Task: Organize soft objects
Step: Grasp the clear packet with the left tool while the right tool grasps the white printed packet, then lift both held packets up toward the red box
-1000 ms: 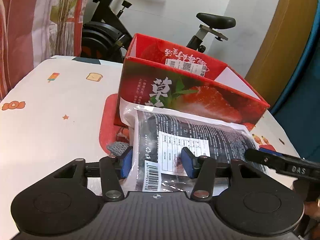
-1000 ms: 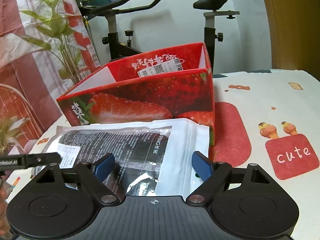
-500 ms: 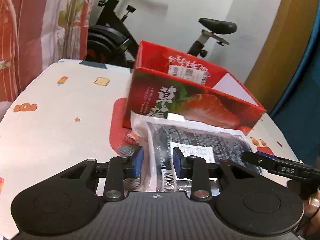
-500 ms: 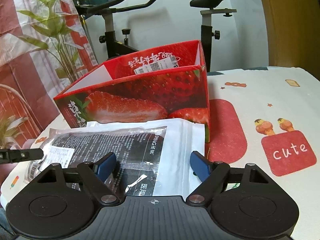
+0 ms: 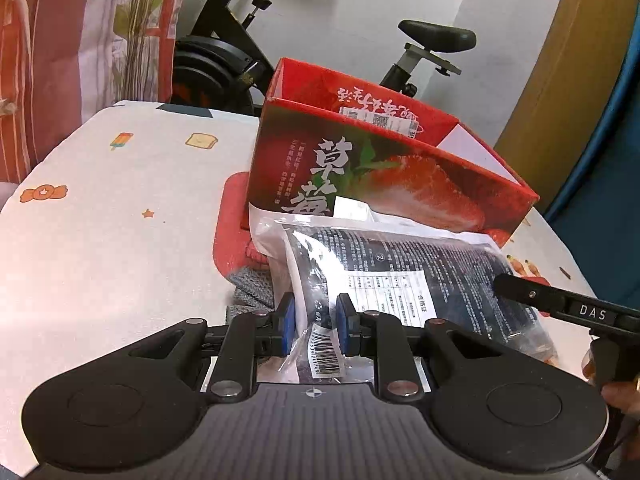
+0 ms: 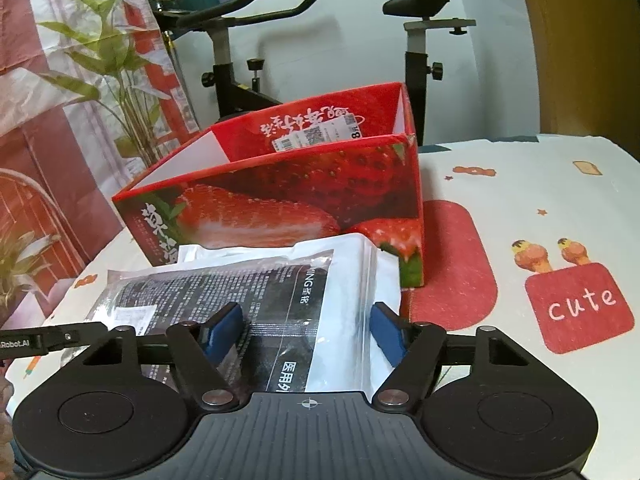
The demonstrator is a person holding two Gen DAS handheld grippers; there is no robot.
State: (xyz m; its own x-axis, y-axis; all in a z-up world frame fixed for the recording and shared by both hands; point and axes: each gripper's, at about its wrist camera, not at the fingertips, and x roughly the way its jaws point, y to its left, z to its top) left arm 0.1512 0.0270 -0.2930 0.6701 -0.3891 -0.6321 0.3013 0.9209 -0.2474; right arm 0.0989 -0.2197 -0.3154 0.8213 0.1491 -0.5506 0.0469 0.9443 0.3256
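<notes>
box interior: hidden | grey knit: mostly under packet

Both views are fisheye and sit low, just behind their own jaws, angled down across the printed tablecloth. The left wrist view looks from the packet's left end toward the strawberry box – its left corner nearest. The right wrist view faces the same box from the opposite end of the packet. Both views share the packet, the box and the exercise bike behind – each also catches the other gripper's tip at its edge.
</notes>
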